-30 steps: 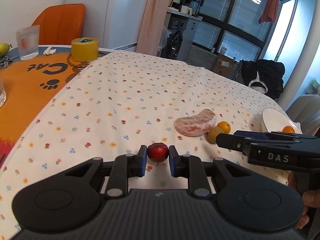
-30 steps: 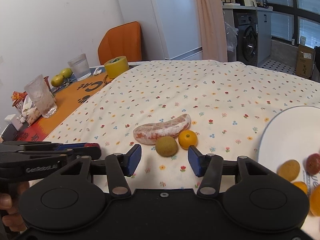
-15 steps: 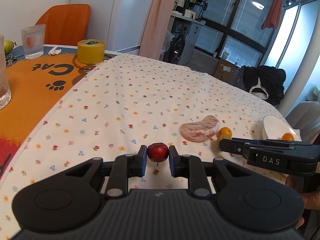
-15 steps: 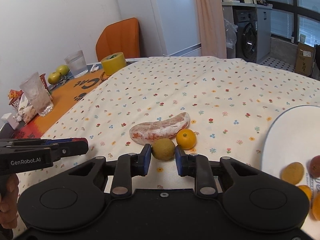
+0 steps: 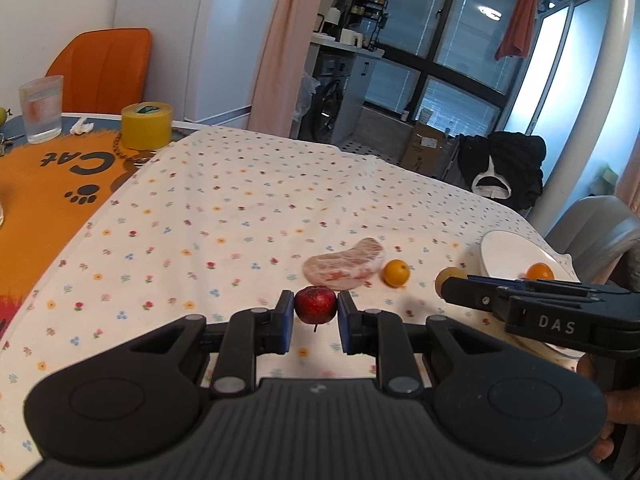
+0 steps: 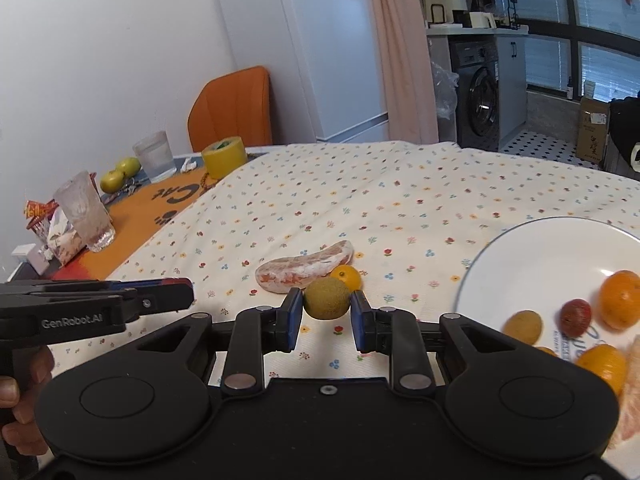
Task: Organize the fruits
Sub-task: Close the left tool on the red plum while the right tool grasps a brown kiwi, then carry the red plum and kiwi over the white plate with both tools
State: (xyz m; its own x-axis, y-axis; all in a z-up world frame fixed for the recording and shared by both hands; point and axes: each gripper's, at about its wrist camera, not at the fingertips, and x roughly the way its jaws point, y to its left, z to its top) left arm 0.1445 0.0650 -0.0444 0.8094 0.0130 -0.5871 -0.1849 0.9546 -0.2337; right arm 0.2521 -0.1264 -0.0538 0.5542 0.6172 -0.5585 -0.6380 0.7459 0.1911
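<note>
My left gripper [image 5: 315, 310] is shut on a small red fruit [image 5: 315, 304], held above the flowered cloth. My right gripper [image 6: 326, 312] is shut on a round green-brown fruit [image 6: 327, 298], lifted off the cloth; the same fruit [image 5: 447, 277] shows in the left wrist view at the tip of the right gripper. A peeled pomelo segment [image 5: 344, 266] and a small orange [image 5: 396, 273] lie on the cloth ahead. At the right a white plate [image 6: 540, 248] holds several fruits, among them an orange [image 6: 620, 298] and a red fruit [image 6: 575, 312].
The table's left end carries an orange cat mat [image 5: 36, 184], a yellow tape roll [image 5: 147, 126], a water glass [image 5: 41, 109], a frosted glass [image 6: 85, 216] and green apples [image 6: 120, 174]. An orange chair [image 5: 104, 70] stands behind. A grey chair [image 5: 596, 232] is beside the plate.
The right gripper closed on the green-brown fruit and lifted it toward the plate. The left gripper rose, still holding the red fruit.
</note>
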